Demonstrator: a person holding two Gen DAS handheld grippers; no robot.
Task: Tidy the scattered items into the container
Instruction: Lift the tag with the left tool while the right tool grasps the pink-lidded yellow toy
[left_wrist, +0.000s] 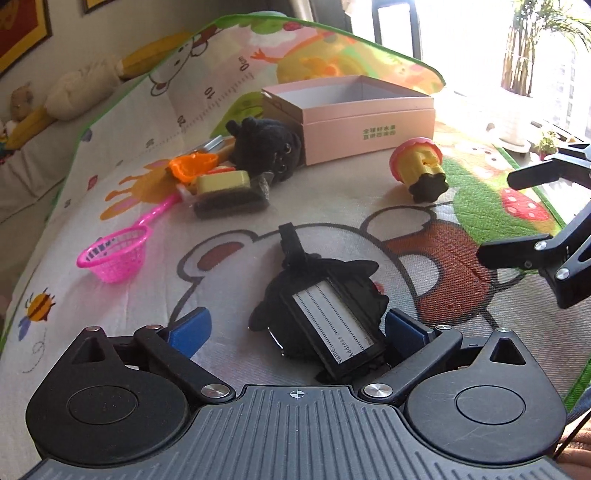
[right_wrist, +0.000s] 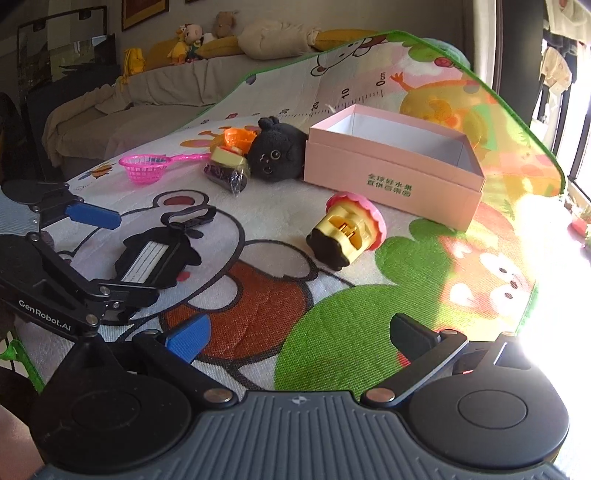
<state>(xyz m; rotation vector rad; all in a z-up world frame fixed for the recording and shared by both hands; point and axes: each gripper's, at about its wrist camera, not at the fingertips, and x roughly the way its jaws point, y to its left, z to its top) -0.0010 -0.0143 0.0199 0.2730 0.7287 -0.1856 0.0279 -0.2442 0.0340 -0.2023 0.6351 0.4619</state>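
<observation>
A black luggage tag (left_wrist: 325, 306) with a white address card lies flat on the play mat, between the wide-open fingers of my left gripper (left_wrist: 295, 332); it also shows in the right wrist view (right_wrist: 155, 254). The open pink box (left_wrist: 354, 114) stands at the far side and looks empty (right_wrist: 391, 166). A pink and yellow toy cupcake (left_wrist: 419, 166) lies on its side in front of the box (right_wrist: 347, 229). My right gripper (right_wrist: 299, 339) is open and empty above the mat, short of the cupcake.
Left of the box lie a black plush (left_wrist: 266, 147), an orange toy (left_wrist: 192, 166), a yellow and black wrapped item (left_wrist: 225, 192) and a pink toy net (left_wrist: 114, 254). A sofa (right_wrist: 147, 99) with cushions stands behind the mat. A window with plants (left_wrist: 535, 48) is at the right.
</observation>
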